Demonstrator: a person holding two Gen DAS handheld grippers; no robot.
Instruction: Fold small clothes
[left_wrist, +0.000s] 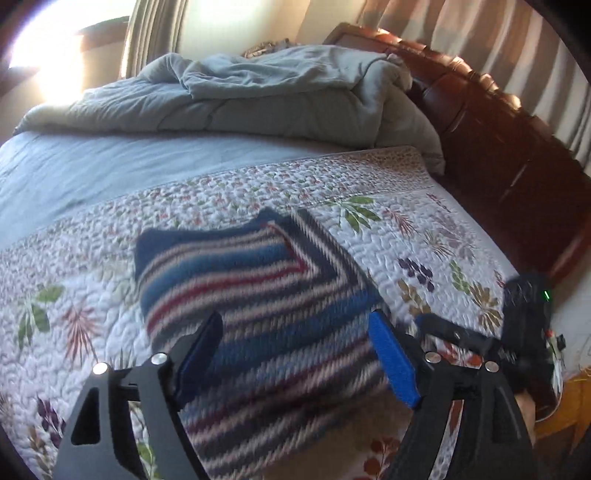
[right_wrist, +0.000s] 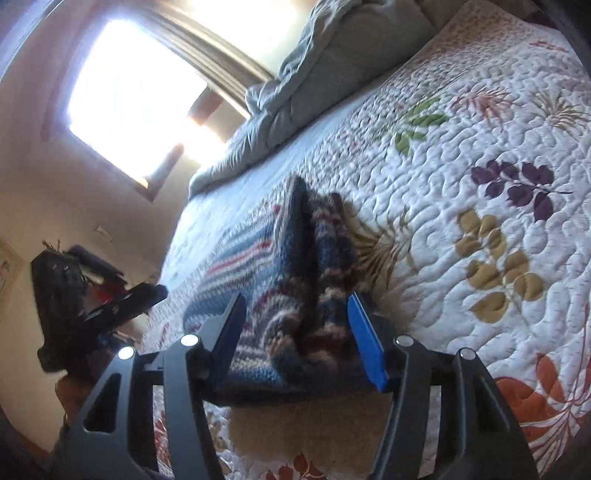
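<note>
A small striped knitted garment (left_wrist: 258, 295), blue, red and cream, lies folded on the floral quilt (left_wrist: 388, 206). My left gripper (left_wrist: 295, 325) is open and hovers just above its near part, fingers apart on either side. My right gripper (right_wrist: 295, 306) is open too, its blue pads (right_wrist: 365, 343) straddling the garment's raised folded edge (right_wrist: 303, 251); I cannot tell whether they touch it. The right gripper also shows at the right edge of the left wrist view (left_wrist: 517, 325). The left gripper shows at the left of the right wrist view (right_wrist: 110, 295).
A rumpled grey-blue duvet (left_wrist: 258, 96) is piled at the far side of the bed. A dark wooden headboard (left_wrist: 517, 155) runs along the right. A bright window (right_wrist: 129, 96) lies beyond the bed. Light blue sheet (left_wrist: 92, 173) lies past the quilt.
</note>
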